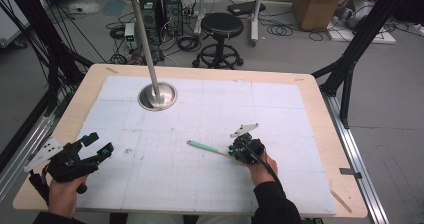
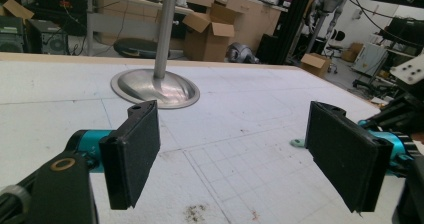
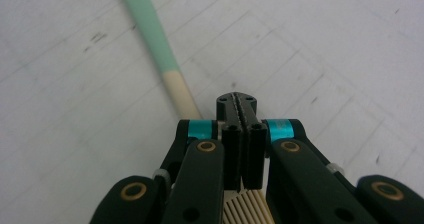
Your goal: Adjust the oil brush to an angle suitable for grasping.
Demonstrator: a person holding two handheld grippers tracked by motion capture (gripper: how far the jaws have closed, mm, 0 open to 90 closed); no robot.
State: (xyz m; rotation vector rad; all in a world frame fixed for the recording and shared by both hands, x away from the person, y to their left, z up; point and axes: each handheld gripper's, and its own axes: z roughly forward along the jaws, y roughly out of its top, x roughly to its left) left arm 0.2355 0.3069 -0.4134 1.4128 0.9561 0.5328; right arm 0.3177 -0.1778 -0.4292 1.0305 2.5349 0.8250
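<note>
Your right gripper (image 3: pixel 239 101) has its jaws pressed together, and I cannot tell surely whether they clamp anything, because the long stick with a green front part and a pale wooden handle (image 3: pixel 161 56) passes just beside the jaw tips on their left and then goes under the gripper body. A ribbed wooden part shows below the jaws, so maybe the grip is there. If the stick is only touched and not clamped, it can roll away on the white gridded mat (image 1: pixel 200 174) when you lift. Your left gripper (image 2: pixel 232 154) is wide apart and holds nothing; the shiny steel round base with its upright pole (image 2: pixel 155 86) stands ahead of it, well apart.
</note>
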